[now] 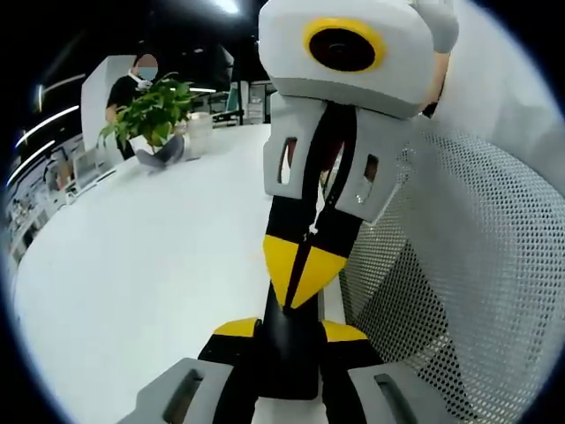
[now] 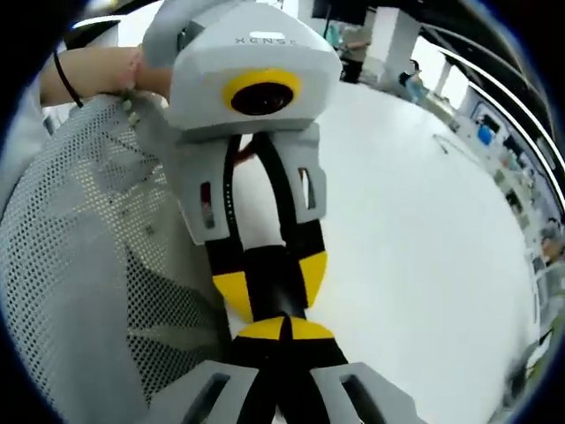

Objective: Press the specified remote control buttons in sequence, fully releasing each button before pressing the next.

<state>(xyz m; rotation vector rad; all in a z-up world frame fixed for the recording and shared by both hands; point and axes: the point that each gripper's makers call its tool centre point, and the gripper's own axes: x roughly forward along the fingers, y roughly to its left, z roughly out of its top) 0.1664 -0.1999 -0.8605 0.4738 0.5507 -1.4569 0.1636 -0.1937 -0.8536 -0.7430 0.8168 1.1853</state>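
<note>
A black slab, the remote [image 1: 287, 362], is clamped between the yellow-tipped jaws of my left gripper [image 1: 290, 329]. My right gripper [image 1: 300, 274] comes in from above, facing it, its yellow tips shut together with their point at the remote's near end. I cannot tell whether they touch. In the right gripper view my right gripper [image 2: 287, 329] stands shut at the bottom. Just beyond it is my left gripper [image 2: 272, 281], shut on the remote [image 2: 282, 302]. The buttons are hidden.
A white table [image 1: 150, 265] spreads to the left and also shows as table [image 2: 424, 247]. A grey mesh chair back [image 1: 459, 274] stands close beside the grippers. A potted plant [image 1: 154, 110] and a seated person [image 1: 132, 84] are at the far end. A hand [image 2: 97, 71] holds my left gripper.
</note>
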